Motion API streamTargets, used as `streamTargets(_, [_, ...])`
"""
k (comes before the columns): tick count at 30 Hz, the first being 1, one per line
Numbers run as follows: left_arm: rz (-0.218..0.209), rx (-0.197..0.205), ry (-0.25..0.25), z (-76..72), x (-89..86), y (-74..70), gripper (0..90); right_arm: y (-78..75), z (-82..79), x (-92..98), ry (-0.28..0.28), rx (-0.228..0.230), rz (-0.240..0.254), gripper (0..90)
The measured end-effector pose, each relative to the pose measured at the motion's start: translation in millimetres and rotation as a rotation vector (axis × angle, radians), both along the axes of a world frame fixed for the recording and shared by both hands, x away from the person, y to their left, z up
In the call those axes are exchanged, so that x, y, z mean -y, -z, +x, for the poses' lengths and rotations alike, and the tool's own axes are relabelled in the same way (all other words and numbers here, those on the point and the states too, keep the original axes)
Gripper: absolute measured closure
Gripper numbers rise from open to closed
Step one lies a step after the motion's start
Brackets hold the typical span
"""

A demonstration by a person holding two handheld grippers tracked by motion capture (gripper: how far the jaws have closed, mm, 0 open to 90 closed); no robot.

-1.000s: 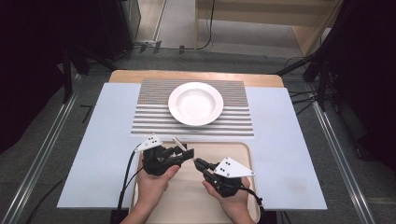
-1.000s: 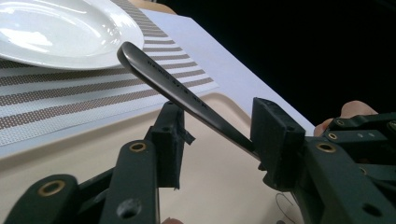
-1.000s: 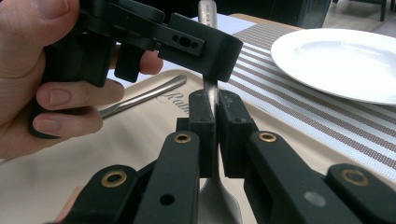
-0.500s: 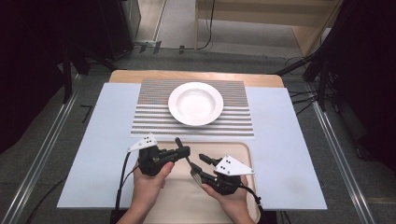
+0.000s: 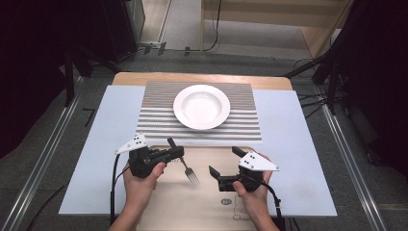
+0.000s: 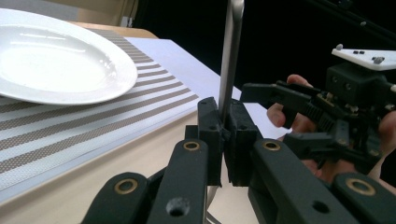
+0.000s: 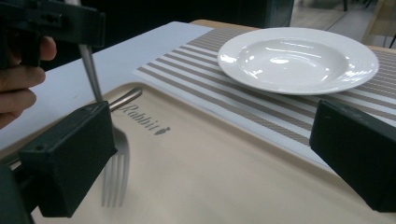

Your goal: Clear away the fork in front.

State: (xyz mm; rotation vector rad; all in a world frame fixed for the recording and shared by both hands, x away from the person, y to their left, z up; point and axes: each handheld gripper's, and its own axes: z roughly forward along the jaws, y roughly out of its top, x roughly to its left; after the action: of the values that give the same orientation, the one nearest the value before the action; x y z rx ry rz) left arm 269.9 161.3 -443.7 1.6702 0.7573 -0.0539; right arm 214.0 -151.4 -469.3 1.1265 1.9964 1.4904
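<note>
Clamped tight, the left gripper [image 5: 175, 153] pinches a fork [image 5: 188, 171] by the handle; in the left gripper view its two pads [image 6: 209, 135] press flat on either side of the thin metal stem [image 6: 229, 60], which rises straight out from between them. From the high view the fork hangs out of this grip with its tines slanting down and away toward the person's right, above the beige tray [image 5: 211, 159] that lies directly under both tools. Just beyond the tines, the right gripper [image 5: 226, 161] has just been opening and now stands spread wide with nothing between its jaws; its own view shows the two black pads [image 7: 70, 163] well apart, the fork's tines [image 7: 114, 177] hanging just behind the left-hand one, over the tray [image 7: 210, 177] printed with the word "Rabbit". The left hand [image 5: 142, 185] and right hand [image 5: 252, 192] grip the tool bodies from below. Farther out from the left gripper, past the tray's far edge, a striped placemat [image 5: 159, 122] lies on a pale blue sheet [image 5: 110, 125]. On the mat, well apart from both grippers, sits an empty white plate [image 5: 201, 107], its rim close to the mat's middle.
</note>
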Motion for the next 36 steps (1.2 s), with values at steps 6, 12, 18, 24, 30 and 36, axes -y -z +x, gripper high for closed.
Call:
streamTargets(6, [0.027,0.001,0.001,0.5,-5.8,-1.9,87.0,-2.4,1.2,18.9,0.045,0.012,-0.003,0.0])
streamTargets(12, [0.037,-0.013,0.02,0.7,-10.4,-2.5,87.1,-2.8,1.6,39.3,0.105,0.022,-0.003,0.0])
streamTargets(18, [0.038,-0.03,0.037,0.8,-17.8,-5.5,87.1,-2.1,0.9,56.3,0.13,0.029,-0.027,0.0])
streamTargets(24, [0.045,-0.046,0.053,1.8,-26.0,-7.0,87.1,0.7,-0.6,74.8,0.175,0.03,-0.02,0.0])
streamTargets(30, [0.075,-0.086,0.068,4.7,-30.3,-4.3,87.1,3.4,-3.1,92.2,0.224,0.027,-0.036,0.0])
streamTargets(36, [0.095,-0.104,0.084,5.5,-35.0,-3.7,87.1,4.7,-8.8,112.3,0.269,0.029,-0.033,0.0])
